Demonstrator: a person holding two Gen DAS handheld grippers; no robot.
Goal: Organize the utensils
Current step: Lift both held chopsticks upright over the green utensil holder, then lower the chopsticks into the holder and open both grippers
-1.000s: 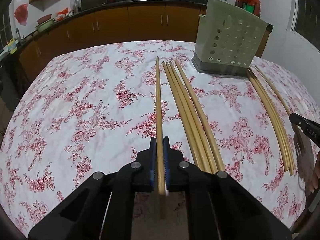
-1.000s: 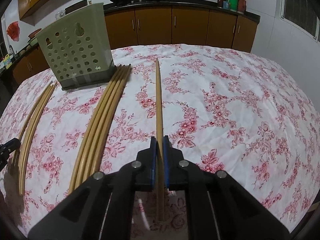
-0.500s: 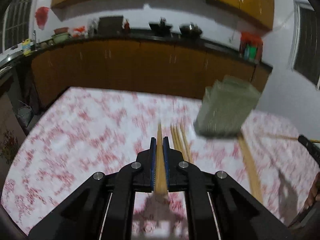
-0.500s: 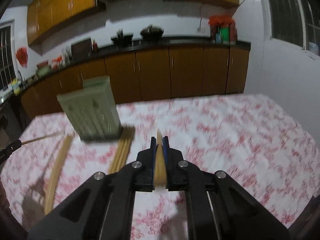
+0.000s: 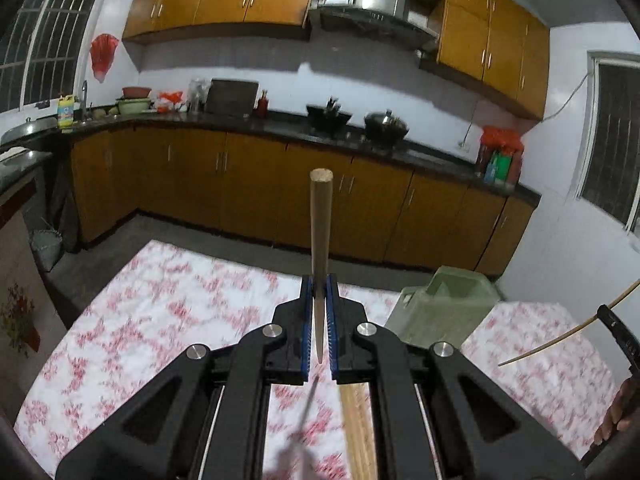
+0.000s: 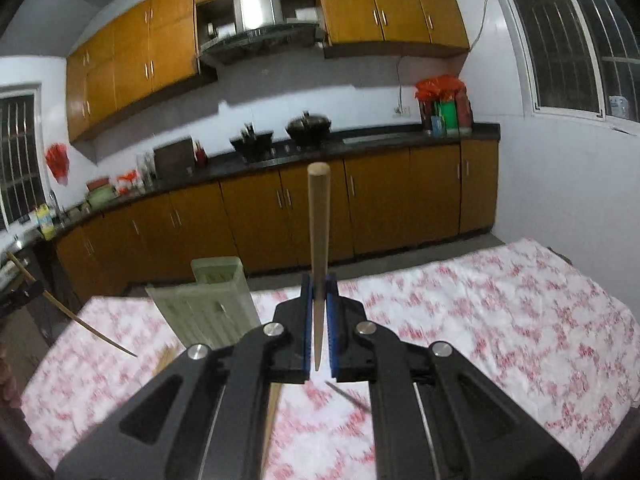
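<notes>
My left gripper [image 5: 319,292] is shut on a wooden chopstick [image 5: 320,232] that points up and forward, lifted above the table. My right gripper [image 6: 319,292] is shut on another wooden chopstick [image 6: 319,232], also raised. The green perforated utensil holder [image 5: 444,312] stands on the table ahead right of the left gripper, and ahead left in the right wrist view [image 6: 208,308]. The right gripper's chopstick also shows at the far right of the left wrist view [image 5: 572,330]. More chopsticks [image 5: 358,428] lie on the table under the left gripper.
The table carries a white cloth with red flowers [image 5: 160,312]. Brown kitchen cabinets [image 5: 248,188] and a dark counter with pots run behind it. A white wall [image 6: 560,208] and window stand to the right. A hand [image 5: 618,412] shows at the lower right.
Both grippers have lifted their chopsticks off the table and tilted up, so the views now face the kitchen cabinets. The other chopsticks stay on the cloth.
</notes>
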